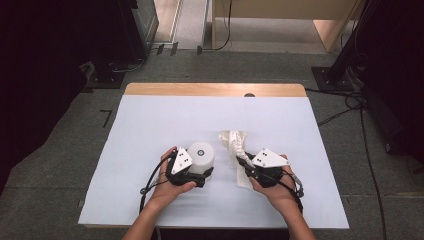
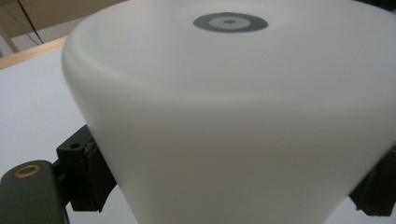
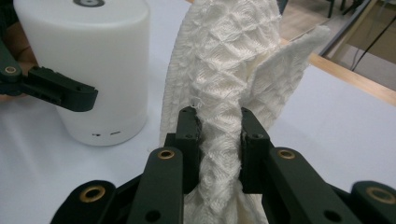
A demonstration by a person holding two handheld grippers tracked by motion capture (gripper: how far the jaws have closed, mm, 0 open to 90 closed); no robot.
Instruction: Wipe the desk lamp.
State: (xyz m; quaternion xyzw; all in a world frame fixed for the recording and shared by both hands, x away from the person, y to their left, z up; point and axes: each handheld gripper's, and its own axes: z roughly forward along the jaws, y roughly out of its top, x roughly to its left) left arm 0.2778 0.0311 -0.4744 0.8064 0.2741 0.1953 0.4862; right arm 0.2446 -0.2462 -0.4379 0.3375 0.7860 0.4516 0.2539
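A white cylinder (image 1: 200, 152) with a grey ring on top stands upright on the white table cover (image 1: 150, 125). My left gripper (image 1: 201, 170) grips it low on its sides; in the left gripper view the cylinder (image 2: 224, 116) sits between both pads (image 2: 88, 175). Just right of it lies a crumpled white waffle-weave cloth (image 1: 233, 139). My right gripper (image 1: 242, 161) is shut on a fold of that cloth (image 3: 224, 60), pinched between the fingertips (image 3: 189, 135). The right gripper view also holds the cylinder (image 3: 88, 60) and one jaw of the left gripper across its front.
The table's bare wooden far edge (image 1: 215, 89) runs along the back. Beyond it are grey floor, black equipment stands at both sides, and cables (image 1: 350, 107) on the right. White cover stretches behind and to either side of the hands.
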